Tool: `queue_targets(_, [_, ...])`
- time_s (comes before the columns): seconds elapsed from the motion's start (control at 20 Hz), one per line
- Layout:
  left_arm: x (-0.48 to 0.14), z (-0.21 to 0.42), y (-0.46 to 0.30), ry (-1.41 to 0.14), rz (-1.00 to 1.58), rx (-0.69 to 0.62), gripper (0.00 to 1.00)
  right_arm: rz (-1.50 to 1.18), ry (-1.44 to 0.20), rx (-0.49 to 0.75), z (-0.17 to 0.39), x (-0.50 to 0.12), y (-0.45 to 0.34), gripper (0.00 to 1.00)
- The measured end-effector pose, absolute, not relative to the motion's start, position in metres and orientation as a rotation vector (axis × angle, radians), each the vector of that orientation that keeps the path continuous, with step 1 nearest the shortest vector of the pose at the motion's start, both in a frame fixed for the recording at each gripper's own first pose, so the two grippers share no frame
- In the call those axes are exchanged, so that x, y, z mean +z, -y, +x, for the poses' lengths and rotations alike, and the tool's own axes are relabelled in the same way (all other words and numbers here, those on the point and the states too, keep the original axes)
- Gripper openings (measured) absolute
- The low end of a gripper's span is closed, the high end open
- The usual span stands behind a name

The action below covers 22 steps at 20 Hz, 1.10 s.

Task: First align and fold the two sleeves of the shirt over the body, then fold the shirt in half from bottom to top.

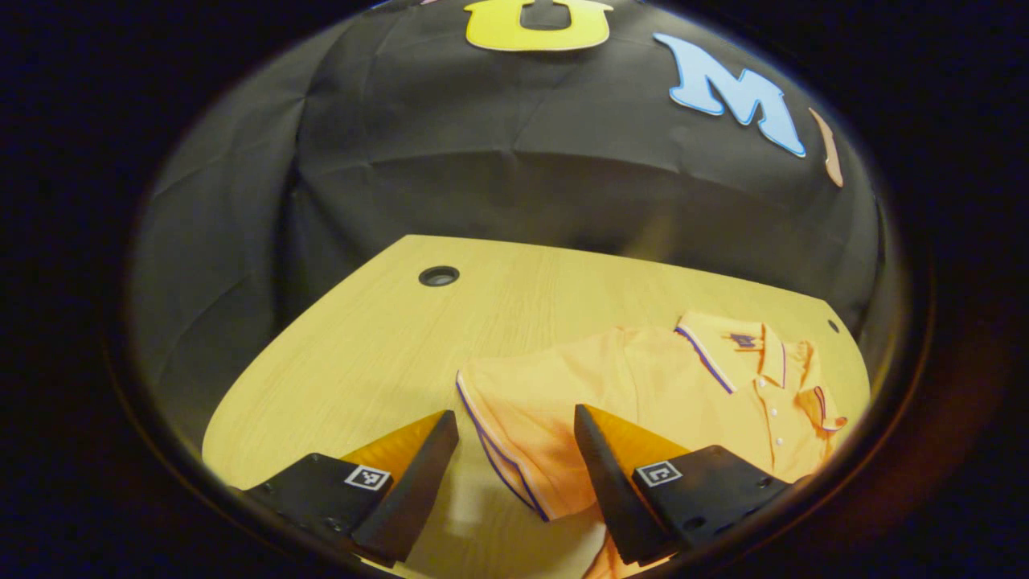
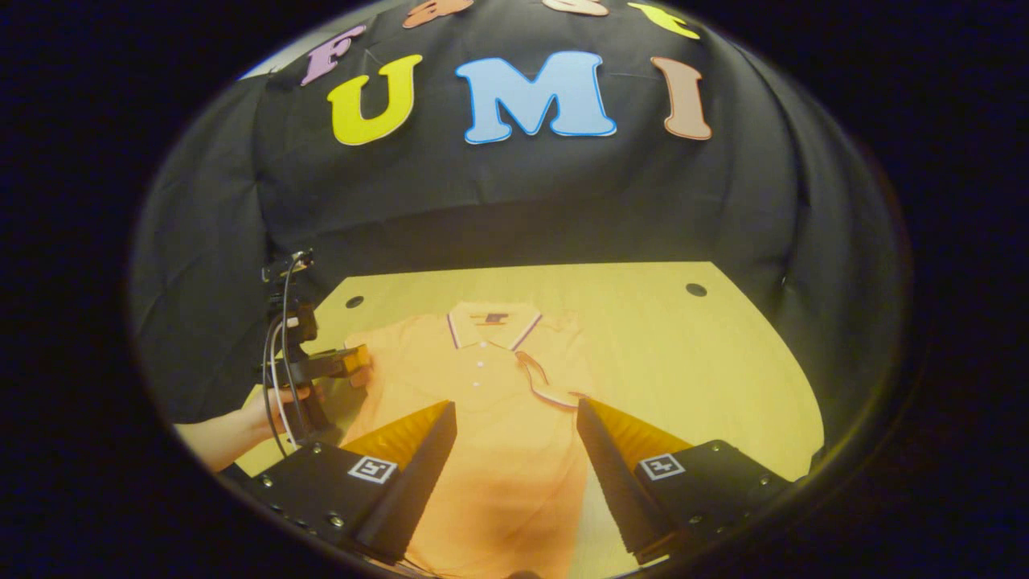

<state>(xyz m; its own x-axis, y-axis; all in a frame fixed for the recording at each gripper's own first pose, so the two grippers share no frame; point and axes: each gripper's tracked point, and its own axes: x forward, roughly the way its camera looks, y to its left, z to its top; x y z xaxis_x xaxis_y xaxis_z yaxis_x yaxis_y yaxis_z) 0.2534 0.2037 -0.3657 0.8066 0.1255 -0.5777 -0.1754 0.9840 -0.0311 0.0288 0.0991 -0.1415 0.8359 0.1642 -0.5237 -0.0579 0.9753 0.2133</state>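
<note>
**Both grippers open over the orange polo shirt**

My left gripper hangs above the wooden table with its two fingers spread wide and nothing between them but air. Just ahead of it and between the fingers lies the left sleeve of the orange polo shirt, spread out flat, its striped cuff edge running down through the gap between my fingers. The shirt body stretches away ahead and to the right of this gripper, with the striped collar and the button placket at the far right. A round cable hole in the table sits well ahead and left of the gripper.

My right gripper is also wide open and holds nothing. The shirt body lies directly under and ahead of it, filling the gap between its fingers, collar far ahead and centred. The right sleeve is already folded across the chest, its striped cuff lying just ahead of the right finger's tip. In the right gripper view I also see my left gripper off to the left at the shirt's edge, held by my hand, with cables running up from it; from here I cannot tell whether it touches the cloth.
</note>
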Motion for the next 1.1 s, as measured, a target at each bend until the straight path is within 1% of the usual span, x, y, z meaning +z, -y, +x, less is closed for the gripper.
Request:
queue_targets(0.1, [-0.373,0.256,-0.203,-0.627,-0.105,0.171,0.95,0.206,-0.578,0.11,0.023,-0.144,-0.096,0.94])
queue_targets(0.15, [-0.375,0.253,-0.205,-0.642,-0.1,0.182,0.94,0.21,-0.582,0.107,0.021,-0.144,-0.094,0.94])
queue_targets(0.3, [-0.376,0.257,-0.2,-0.644,-0.096,0.162,0.92,0.217,-0.596,0.103,0.014,-0.147,-0.092,0.94])
queue_targets(0.4, [-0.381,0.256,-0.202,-0.663,-0.05,0.179,0.87,0.226,-0.598,0.103,0.011,-0.147,-0.091,0.94])
queue_targets(0.45, [-0.383,0.257,-0.203,-0.673,-0.021,0.189,0.82,0.23,-0.598,0.103,0.01,-0.147,-0.091,0.94])
queue_targets(0.5, [-0.382,0.258,-0.203,-0.676,-0.015,0.182,0.7,0.236,-0.597,0.104,0.009,-0.147,-0.091,0.92])
queue_targets(0.55, [-0.381,0.26,-0.201,-0.672,-0.019,0.177,0.65,0.241,-0.597,0.103,0.008,-0.146,-0.09,0.92])
queue_targets(0.65, [-0.383,0.26,-0.2,-0.672,-0.012,0.185,0.41,0.249,-0.602,0.099,0.005,-0.148,-0.086,0.92])
queue_targets(0.7, [-0.383,0.261,-0.198,-0.675,-0.004,0.169,0.36,0.254,-0.603,0.097,0.004,-0.148,-0.085,0.92])
queue_targets(0.75, [-0.383,0.262,-0.196,-0.669,-0.005,0.175,0.36,0.258,-0.605,0.096,0.003,-0.149,-0.084,0.92])
queue_targets(0.8, [-0.383,0.261,-0.193,-0.672,0.007,0.173,0.15,0.261,-0.608,0.094,0.002,-0.15,-0.082,0.92])
queue_targets(0.85, [-0.382,0.261,-0.192,-0.672,0.019,0.175,0.15,0.264,-0.61,0.092,0.001,-0.151,-0.08,0.92])
queue_targets(0.9, [-0.382,0.261,-0.19,-0.673,0.022,0.176,0.1,0.265,-0.611,0.092,-0.001,-0.151,-0.077,0.94])
queue_targets(1.0, [-0.377,0.261,-0.188,-0.659,0.012,0.185,0.1,0.261,-0.607,0.084,-0.003,-0.15,-0.071,0.94])
queue_targets(1.05, [-0.375,0.262,-0.187,-0.653,0.01,0.184,0.06,0.26,-0.603,0.078,-0.004,-0.149,-0.067,0.94])
queue_targets(1.1, [-0.369,0.261,-0.186,-0.641,0.015,0.191,0.07,0.264,-0.603,0.074,-0.005,-0.149,-0.063,0.94])
